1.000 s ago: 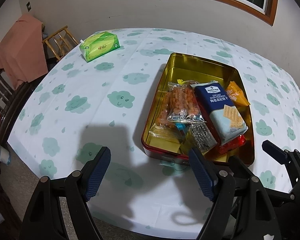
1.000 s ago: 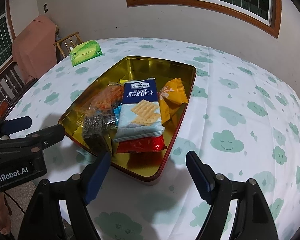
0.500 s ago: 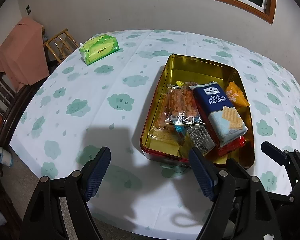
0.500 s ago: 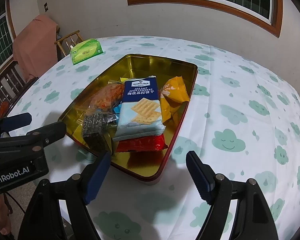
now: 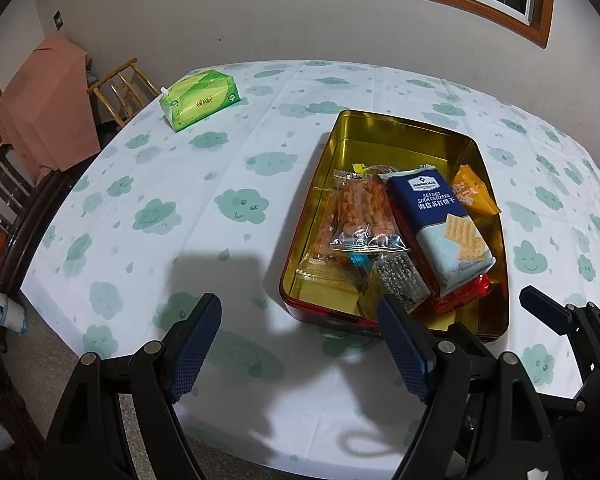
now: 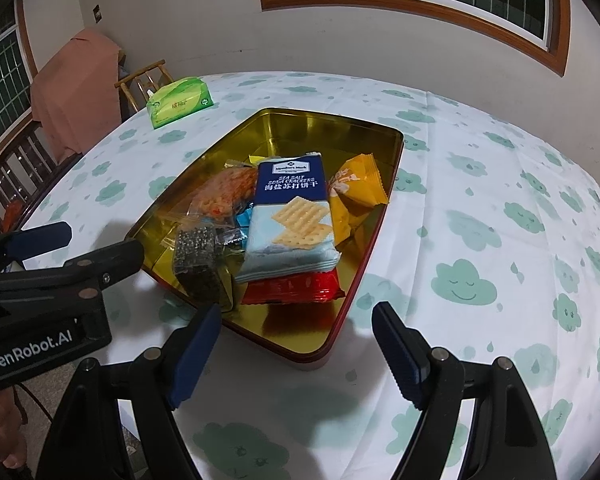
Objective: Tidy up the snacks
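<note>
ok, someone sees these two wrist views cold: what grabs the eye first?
The gold tin with a red outer wall, mid-table on the cloud-print tablecloth, heaped with snack packs. On top of the heap lies the blue sea salt soda crackers pack, an orange packet beside it and a red one beneath. Far off near the table's edge sits a green tissue pack; both grippers hang short of the tin, jaws open and empty.
</note>
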